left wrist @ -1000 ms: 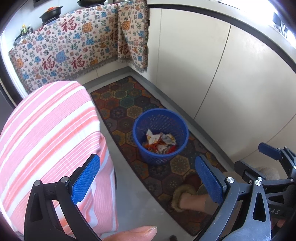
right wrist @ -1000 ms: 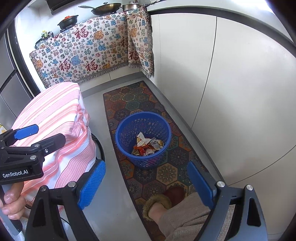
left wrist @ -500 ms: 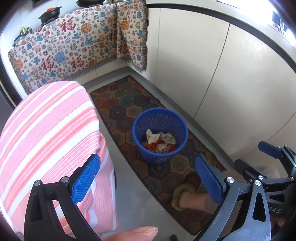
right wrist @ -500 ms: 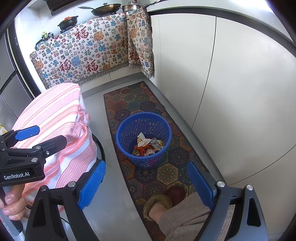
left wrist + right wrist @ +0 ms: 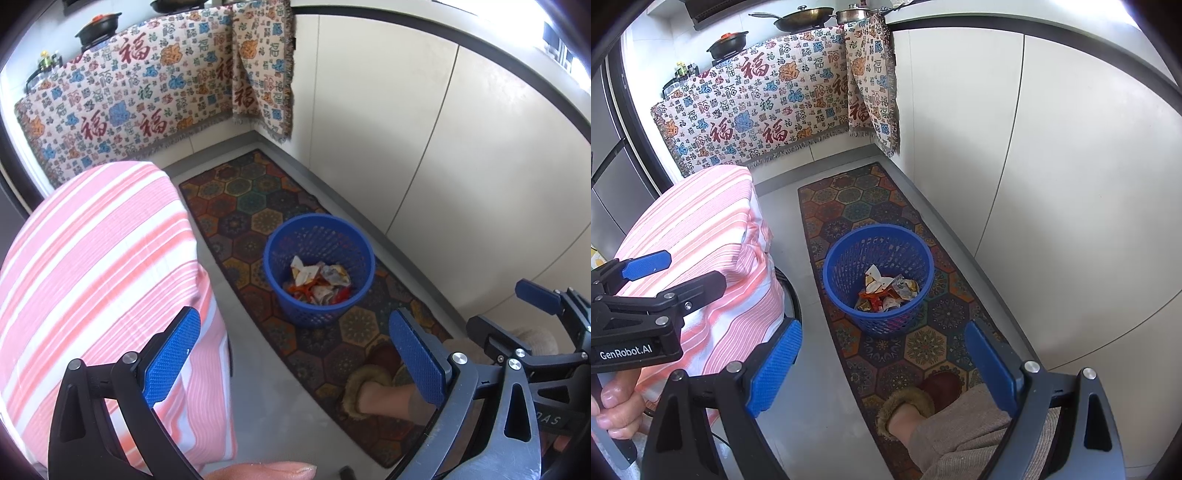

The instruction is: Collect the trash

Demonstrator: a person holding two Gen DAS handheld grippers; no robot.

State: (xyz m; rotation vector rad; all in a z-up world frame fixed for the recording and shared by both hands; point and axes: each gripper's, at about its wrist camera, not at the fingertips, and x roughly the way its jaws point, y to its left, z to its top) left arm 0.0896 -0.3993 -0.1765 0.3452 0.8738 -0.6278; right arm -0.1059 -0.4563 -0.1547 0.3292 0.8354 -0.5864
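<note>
Standing on the patterned rug (image 5: 923, 347) beside the cream cabinet doors (image 5: 1071, 184), the blue basket (image 5: 879, 258) holds crumpled wrappers (image 5: 886, 291), while the left hand-held gripper (image 5: 291, 354) and right hand-held gripper (image 5: 882, 365) hover above it, both spread wide and empty.

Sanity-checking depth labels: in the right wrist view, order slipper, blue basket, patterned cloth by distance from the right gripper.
From the right gripper:
1. Slipper, just below and between its fingers.
2. Blue basket, mid-rug, ahead.
3. Patterned cloth, hanging at the far end.
</note>
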